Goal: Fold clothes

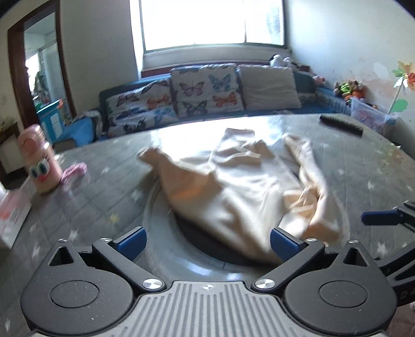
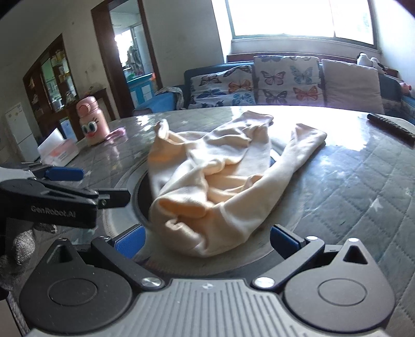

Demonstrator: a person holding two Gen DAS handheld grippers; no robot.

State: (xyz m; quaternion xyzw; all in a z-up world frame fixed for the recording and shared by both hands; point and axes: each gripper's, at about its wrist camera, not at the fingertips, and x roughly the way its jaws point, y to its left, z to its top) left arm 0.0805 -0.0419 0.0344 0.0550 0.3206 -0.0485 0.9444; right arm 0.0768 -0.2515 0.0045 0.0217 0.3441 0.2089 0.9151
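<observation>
A sofa (image 2: pixel 272 83) under a bright window (image 2: pixel 298 18) is seen behind the quilt-covered table (image 2: pixel 363 186), which carries a pink bottle (image 2: pixel 91 121) and a remote (image 2: pixel 391 125). On the table's round centre inset a cream garment (image 2: pixel 215 176) lies crumpled, sleeves splayed, no neat fold visible; the folding is judged unfinished. Both the left tool (image 1: pixel 206 245) and right tool (image 2: pixel 206 242) are held apart, empty, just short of the garment.
</observation>
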